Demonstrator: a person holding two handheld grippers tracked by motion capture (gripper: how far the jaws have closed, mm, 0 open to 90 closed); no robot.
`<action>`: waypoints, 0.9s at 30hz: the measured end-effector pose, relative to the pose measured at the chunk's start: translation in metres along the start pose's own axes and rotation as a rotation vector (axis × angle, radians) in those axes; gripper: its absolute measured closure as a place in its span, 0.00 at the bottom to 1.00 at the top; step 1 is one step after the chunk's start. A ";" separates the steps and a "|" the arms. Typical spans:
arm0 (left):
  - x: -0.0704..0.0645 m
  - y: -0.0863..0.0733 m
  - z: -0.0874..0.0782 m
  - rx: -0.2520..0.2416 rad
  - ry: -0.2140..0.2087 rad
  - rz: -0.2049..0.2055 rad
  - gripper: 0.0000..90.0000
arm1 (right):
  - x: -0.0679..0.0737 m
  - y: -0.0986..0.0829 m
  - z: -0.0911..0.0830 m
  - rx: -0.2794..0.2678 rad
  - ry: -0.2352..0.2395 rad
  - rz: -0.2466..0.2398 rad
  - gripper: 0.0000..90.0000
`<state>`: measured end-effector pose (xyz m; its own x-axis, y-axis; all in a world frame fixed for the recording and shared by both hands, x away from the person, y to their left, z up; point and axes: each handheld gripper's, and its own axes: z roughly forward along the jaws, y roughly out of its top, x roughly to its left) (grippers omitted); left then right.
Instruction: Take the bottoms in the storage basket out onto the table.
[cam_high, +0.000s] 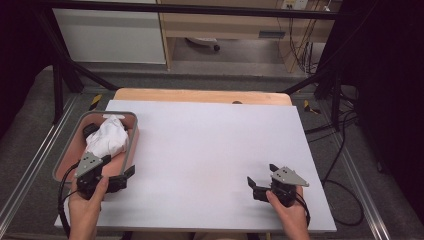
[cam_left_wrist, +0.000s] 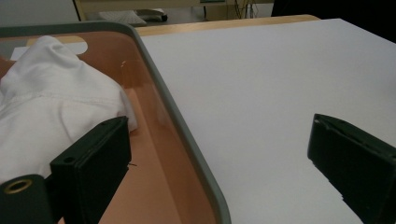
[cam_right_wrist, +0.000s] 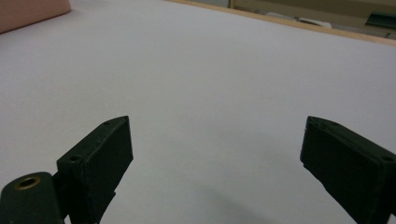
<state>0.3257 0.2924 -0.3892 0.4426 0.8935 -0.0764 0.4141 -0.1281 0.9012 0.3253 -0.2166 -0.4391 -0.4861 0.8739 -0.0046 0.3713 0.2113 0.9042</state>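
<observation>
Nearest you, your right gripper (cam_high: 263, 181) rests low over the bare white table (cam_high: 210, 150) at its near right, jaws spread wide with nothing between them; in the right gripper view only the white surface lies ahead, with a corner of the pink tray (cam_right_wrist: 32, 11) far off at the upper left.

Your left gripper (cam_high: 116, 173) sits at the near end of the tray (cam_high: 134, 131), jaws also spread and holding nothing. In the left gripper view they straddle the tray's grey rim (cam_left_wrist: 187, 135): one jaw hangs inside over the pink floor, the other outside over the table.

Just beyond the inner jaw lies the white cloth (cam_left_wrist: 51, 102), bunched in a heap inside the tray and filling its middle and far part. The jaw is close to the cloth's near edge, but you cannot tell from here whether it touches.

You look to be at the reaching stage, with the cloth not yet gripped. The next move calls for shifting the left gripper so both jaws clear the rim and sit inside the tray, then advancing onto a raised fold and closing. Beware of pinching the rim instead of fabric.
</observation>
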 end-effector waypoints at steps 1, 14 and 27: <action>0.000 0.001 0.000 0.000 -0.017 0.003 0.07 | 0.000 -0.001 0.001 0.010 0.009 -0.001 0.11; -0.003 0.000 -0.001 -0.034 -0.004 0.041 0.06 | 0.004 0.002 -0.002 -0.010 0.026 -0.016 0.10; -0.013 0.010 -0.007 -0.023 0.012 0.109 0.07 | 0.006 0.001 -0.004 -0.005 0.016 -0.035 0.06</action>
<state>0.3189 0.2825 -0.3765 0.4741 0.8800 0.0275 0.3454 -0.2146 0.9136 0.3197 -0.2132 -0.4367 -0.5110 0.8590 -0.0297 0.3498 0.2394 0.9057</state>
